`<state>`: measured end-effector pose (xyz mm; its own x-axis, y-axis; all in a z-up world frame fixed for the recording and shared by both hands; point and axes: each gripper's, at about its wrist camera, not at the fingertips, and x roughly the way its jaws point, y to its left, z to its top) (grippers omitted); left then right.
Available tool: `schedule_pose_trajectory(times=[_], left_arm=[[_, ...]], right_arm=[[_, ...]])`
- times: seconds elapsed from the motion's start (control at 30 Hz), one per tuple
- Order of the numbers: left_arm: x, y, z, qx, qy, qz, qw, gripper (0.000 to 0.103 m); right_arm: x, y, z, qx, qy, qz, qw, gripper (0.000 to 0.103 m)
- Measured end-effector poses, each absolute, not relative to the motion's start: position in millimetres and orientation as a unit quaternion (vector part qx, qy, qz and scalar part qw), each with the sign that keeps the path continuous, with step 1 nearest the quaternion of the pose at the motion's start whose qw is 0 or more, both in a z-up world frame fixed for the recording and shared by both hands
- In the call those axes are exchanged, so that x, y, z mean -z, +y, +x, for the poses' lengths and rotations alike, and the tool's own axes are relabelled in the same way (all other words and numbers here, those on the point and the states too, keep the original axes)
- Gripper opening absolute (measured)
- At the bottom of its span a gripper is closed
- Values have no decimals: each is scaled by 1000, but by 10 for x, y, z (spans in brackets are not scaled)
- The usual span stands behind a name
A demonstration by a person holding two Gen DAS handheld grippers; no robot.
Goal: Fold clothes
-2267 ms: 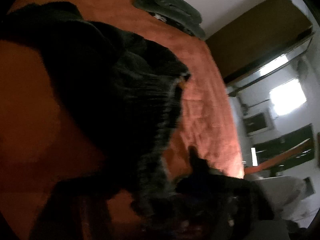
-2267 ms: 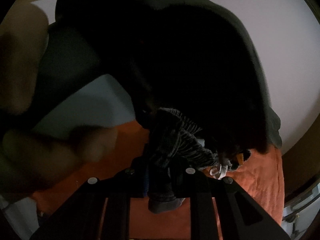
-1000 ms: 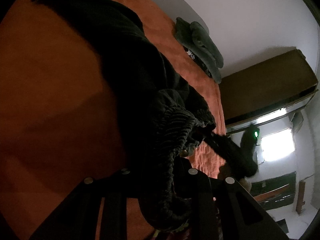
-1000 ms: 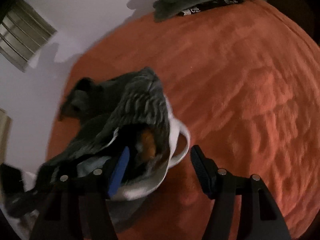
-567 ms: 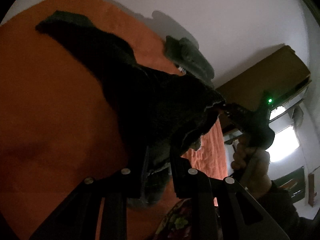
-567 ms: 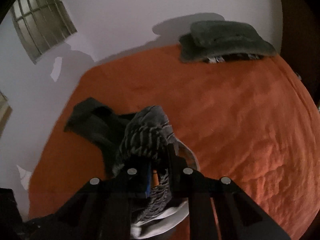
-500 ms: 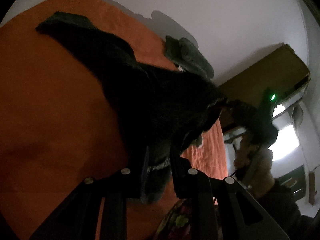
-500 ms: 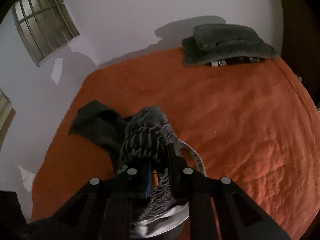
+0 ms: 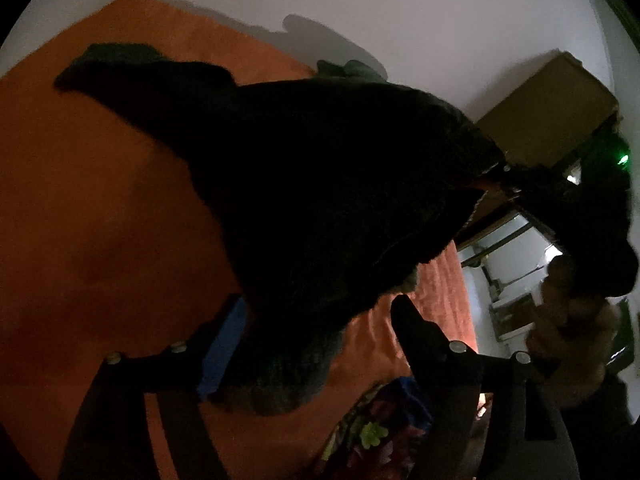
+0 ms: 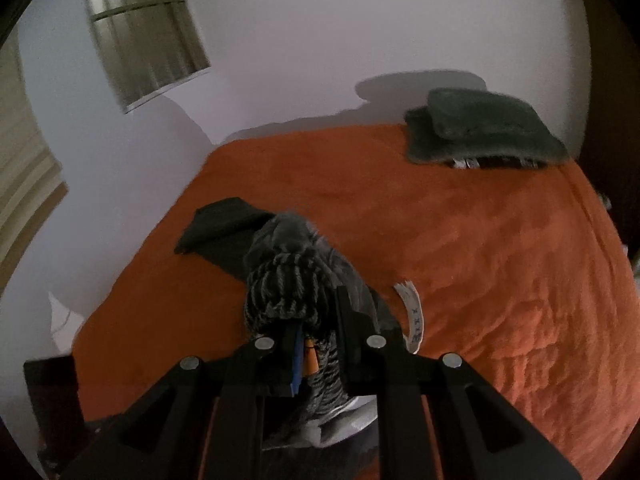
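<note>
Left tongs have opened; dark garment hides folded stack

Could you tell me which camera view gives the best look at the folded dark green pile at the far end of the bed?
The right wrist view: the folded dark green pile lies there in full against the wall on the orange bed cover. In the left wrist view only its top edge peeks out above the dark garment.

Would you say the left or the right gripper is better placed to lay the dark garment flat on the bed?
Right, I'd judge. The right gripper is shut on the garment at its ribbed hem, above the bed. The left gripper is open, with cloth only draped between its fingers.
</note>
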<state>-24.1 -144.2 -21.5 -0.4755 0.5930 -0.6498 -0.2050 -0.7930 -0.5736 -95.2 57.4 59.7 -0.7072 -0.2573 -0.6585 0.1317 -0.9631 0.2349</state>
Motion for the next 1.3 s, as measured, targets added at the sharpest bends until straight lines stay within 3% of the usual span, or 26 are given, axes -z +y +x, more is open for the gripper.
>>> schedule_pose_trajectory(times=[0.53, 0.73, 0.77, 0.8, 0.87, 1.17, 1.3], left_arm=[[269, -770, -163, -848, -141, -435, 269, 76], [393, -452, -185, -862, -74, -433, 255, 76], [411, -397, -175, -862, -58, -435, 255, 71], [426, -359, -172, -860, -48, -438, 257, 53], [455, -324, -182, -854, -47, -446, 264, 34], [346, -523, -204, -863, -90, -433, 243, 21], [-33, -395, -165, -878, -79, -402, 249, 19]], right_arm=[[-832, 338, -837, 919, -67, 369, 124, 13], [-846, 327, -789, 916, -77, 371, 128, 13], [-851, 332, -784, 917, -78, 371, 127, 13], [-851, 341, -785, 917, -79, 371, 126, 13], [-844, 351, -797, 916, -82, 372, 124, 13], [-827, 508, -862, 915, -110, 370, 118, 13], [-961, 768, -992, 911, -159, 359, 123, 12]])
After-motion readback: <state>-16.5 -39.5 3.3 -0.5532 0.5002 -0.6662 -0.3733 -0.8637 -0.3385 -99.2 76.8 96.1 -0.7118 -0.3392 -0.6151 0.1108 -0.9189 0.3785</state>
